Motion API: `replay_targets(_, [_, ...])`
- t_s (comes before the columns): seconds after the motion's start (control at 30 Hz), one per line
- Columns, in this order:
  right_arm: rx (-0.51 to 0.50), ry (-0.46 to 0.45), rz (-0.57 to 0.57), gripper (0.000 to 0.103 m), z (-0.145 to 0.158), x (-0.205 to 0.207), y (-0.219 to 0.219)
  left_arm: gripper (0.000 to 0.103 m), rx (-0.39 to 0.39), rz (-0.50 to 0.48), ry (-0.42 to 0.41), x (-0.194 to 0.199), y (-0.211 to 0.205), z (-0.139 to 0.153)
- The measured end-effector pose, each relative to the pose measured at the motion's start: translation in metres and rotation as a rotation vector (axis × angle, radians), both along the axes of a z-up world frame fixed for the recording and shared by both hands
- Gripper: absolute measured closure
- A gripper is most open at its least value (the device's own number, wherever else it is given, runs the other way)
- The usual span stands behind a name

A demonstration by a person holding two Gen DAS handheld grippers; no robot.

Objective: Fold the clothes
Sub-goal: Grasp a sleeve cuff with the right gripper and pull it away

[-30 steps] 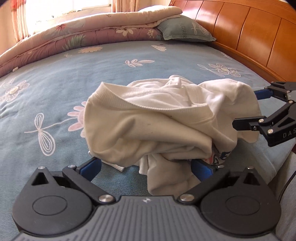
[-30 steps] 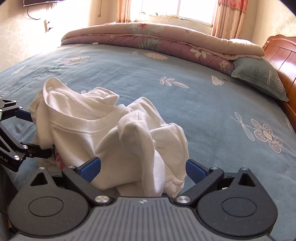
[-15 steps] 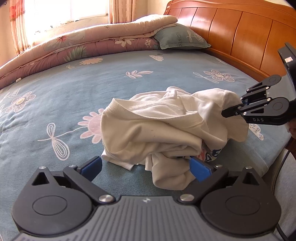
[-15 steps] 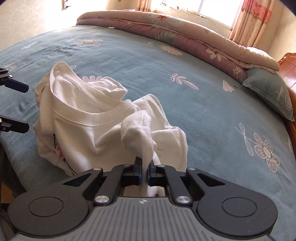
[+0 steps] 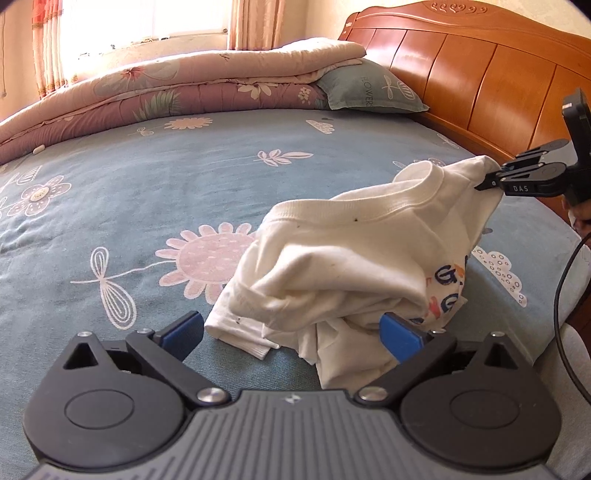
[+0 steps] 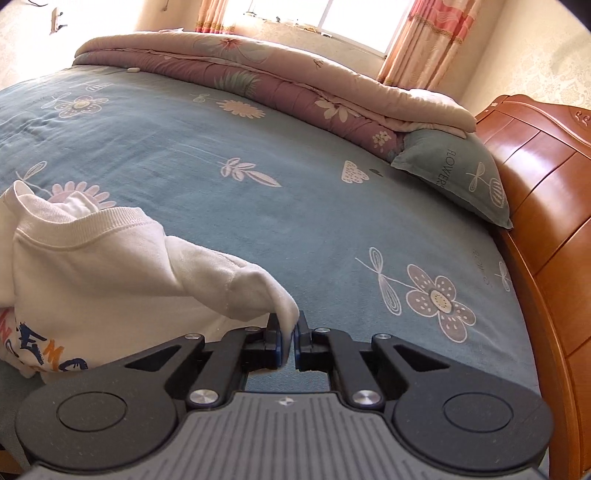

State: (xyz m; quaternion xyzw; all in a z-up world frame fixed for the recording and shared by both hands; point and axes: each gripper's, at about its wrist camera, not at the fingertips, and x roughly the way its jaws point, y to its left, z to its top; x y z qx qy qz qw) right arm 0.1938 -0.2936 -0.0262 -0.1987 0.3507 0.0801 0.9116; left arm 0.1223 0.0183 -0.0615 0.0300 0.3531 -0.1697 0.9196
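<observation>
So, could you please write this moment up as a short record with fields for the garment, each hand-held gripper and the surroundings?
garment: white T-shirt, crumpled, printed letters showing, on the blue floral bedsheet
right hand-held gripper: shut on a fold of the shirt, pulling it out to one side
left hand-held gripper: open, jaws wide at the near edge of the shirt, not pinching it
surroundings: folded quilt and pillow at the far side, wooden headboard
fold status: not started, shirt bunched

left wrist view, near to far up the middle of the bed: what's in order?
left gripper → white T-shirt → bare blue floral sheet → folded quilt → window curtains
</observation>
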Motion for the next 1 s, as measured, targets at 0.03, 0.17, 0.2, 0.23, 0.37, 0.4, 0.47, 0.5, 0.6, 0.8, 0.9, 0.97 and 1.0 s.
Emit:
replay_targets(0.03, [-0.009, 0.002, -0.009, 0.093, -0.002, 0.004, -0.002, 0.002, -0.002, 0.001, 0.0, 0.002, 0.0, 0.0])
replay_targets(0.17, [-0.042, 0.022, -0.024, 0.093, -0.01, 0.02, -0.007, 0.002, -0.017, -0.01, -0.01, 0.009, -0.001, 0.001])
replay_targets(0.2, [-0.047, 0.031, -0.022, 0.093, -0.013, 0.026, -0.008, 0.002, -0.018, -0.01, -0.011, 0.012, -0.002, 0.001])
replay_targets(0.23, [-0.053, 0.04, -0.019, 0.093, -0.015, 0.032, -0.008, 0.002, -0.019, -0.009, -0.012, 0.014, -0.002, 0.001])
replay_targets(0.37, [-0.07, 0.072, -0.02, 0.091, -0.024, 0.061, -0.008, 0.002, -0.011, -0.005, -0.017, 0.031, -0.005, 0.0])
replay_targets(0.4, [-0.071, 0.079, -0.022, 0.091, -0.026, 0.069, -0.008, 0.002, -0.009, -0.003, -0.021, 0.037, -0.005, 0.001])
replay_targets(0.47, [-0.075, 0.087, -0.027, 0.091, -0.03, 0.085, -0.008, 0.002, -0.011, -0.002, -0.034, 0.052, -0.006, 0.003])
replay_targets(0.5, [-0.084, 0.086, -0.029, 0.091, -0.032, 0.092, -0.007, 0.002, -0.009, -0.001, -0.043, 0.061, -0.007, 0.005])
replay_targets(0.6, [-0.105, 0.075, -0.043, 0.091, -0.035, 0.114, -0.006, 0.002, 0.028, 0.005, -0.077, 0.095, -0.012, 0.01])
replay_targets(0.8, [-0.107, 0.057, -0.089, 0.091, -0.039, 0.165, -0.003, 0.003, 0.109, 0.042, -0.079, 0.172, -0.024, 0.003])
replay_targets(0.9, [-0.091, 0.078, -0.094, 0.078, -0.045, 0.178, 0.001, 0.003, 0.087, 0.059, -0.041, 0.192, -0.019, -0.003])
replay_targets(0.97, [-0.084, 0.079, -0.08, 0.063, -0.045, 0.172, 0.006, 0.003, 0.053, 0.055, -0.032, 0.186, -0.01, -0.003])
replay_targets(1.0, [-0.078, 0.074, -0.067, 0.057, -0.043, 0.166, 0.008, 0.003, 0.04, 0.052, -0.033, 0.18, -0.005, -0.001])
